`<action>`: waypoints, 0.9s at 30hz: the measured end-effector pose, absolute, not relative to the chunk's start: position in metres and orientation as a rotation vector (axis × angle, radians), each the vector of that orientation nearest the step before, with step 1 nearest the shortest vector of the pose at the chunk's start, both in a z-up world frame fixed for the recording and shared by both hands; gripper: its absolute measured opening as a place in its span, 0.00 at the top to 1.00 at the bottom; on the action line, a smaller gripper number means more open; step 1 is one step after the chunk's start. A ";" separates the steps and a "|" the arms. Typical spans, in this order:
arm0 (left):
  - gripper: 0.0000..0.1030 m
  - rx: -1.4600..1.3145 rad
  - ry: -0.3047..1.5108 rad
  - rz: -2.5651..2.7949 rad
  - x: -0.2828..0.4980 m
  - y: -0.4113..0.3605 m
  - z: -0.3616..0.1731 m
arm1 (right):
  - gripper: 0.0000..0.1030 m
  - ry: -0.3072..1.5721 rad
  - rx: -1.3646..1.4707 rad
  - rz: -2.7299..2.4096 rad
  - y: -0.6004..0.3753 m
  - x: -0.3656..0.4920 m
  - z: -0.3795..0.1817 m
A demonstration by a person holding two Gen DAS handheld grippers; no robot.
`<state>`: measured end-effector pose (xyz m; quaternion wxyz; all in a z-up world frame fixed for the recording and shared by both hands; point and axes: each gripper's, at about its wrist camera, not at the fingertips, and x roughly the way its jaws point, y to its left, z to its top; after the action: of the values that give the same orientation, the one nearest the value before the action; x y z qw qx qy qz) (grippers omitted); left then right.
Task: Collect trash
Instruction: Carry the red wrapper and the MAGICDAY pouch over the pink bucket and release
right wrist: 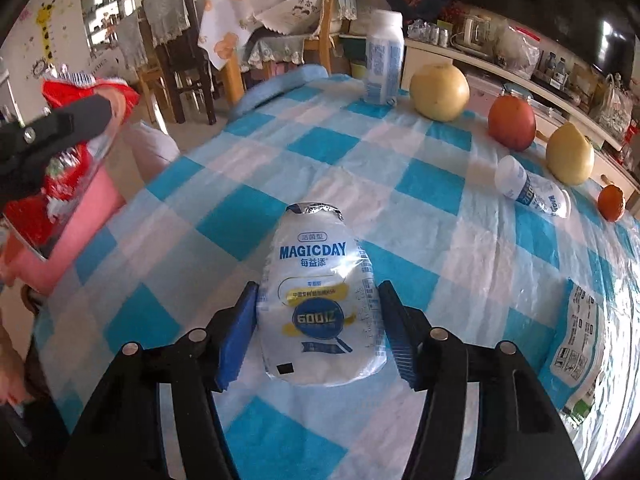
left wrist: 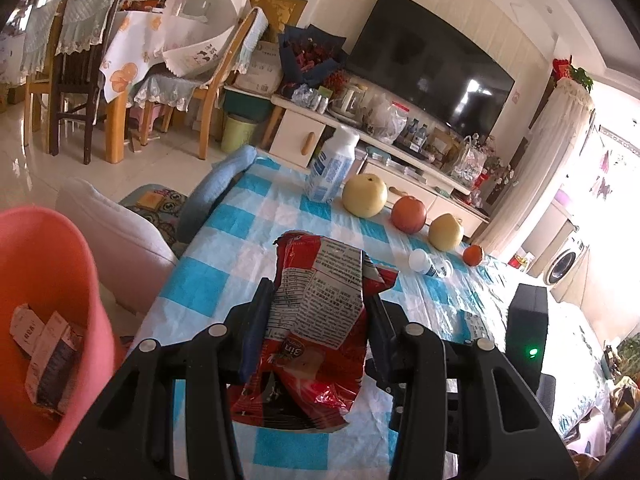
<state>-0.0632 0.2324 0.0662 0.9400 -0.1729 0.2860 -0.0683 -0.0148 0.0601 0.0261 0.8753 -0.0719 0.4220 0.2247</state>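
Note:
My left gripper (left wrist: 318,292) is shut on a crumpled red snack wrapper (left wrist: 316,360) and holds it up over the near left part of the checked table. A pink bin (left wrist: 48,248) stands just left of it, with folded cartons inside. The right wrist view shows that wrapper (right wrist: 64,172) hanging above the bin (right wrist: 92,208). My right gripper (right wrist: 319,288) has both blue pads against the sides of a white MAGICDAY bottle (right wrist: 316,248), which lies on the tablecloth (right wrist: 420,200).
A tall white bottle (right wrist: 384,64) stands at the far edge. Two yellow pears (right wrist: 440,92), a red apple (right wrist: 512,122) and an orange (right wrist: 611,202) line the right side, with a small fallen bottle (right wrist: 532,188). A flat printed label (right wrist: 580,344) lies at right.

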 end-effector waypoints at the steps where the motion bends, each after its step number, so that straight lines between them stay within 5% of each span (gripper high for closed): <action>1: 0.56 -0.355 0.579 -0.136 -0.066 0.235 0.068 | 0.41 0.875 -0.143 0.476 0.062 -0.017 0.030; 15: 0.56 -0.362 0.495 0.053 -0.125 0.327 0.095 | 0.41 0.759 -0.013 0.791 0.167 -0.057 0.118; 25: 0.55 -0.432 0.563 0.198 -0.136 0.400 0.058 | 0.41 0.771 -0.002 0.945 0.269 -0.065 0.127; 27: 0.47 -0.470 0.605 0.216 -0.134 0.413 0.044 | 0.40 0.797 -0.018 0.950 0.283 -0.063 0.120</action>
<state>-0.1344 0.4127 0.0437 0.9218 -0.2289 0.2948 0.1051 -0.0629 0.2835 0.1200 0.8137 -0.0085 0.3736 0.4452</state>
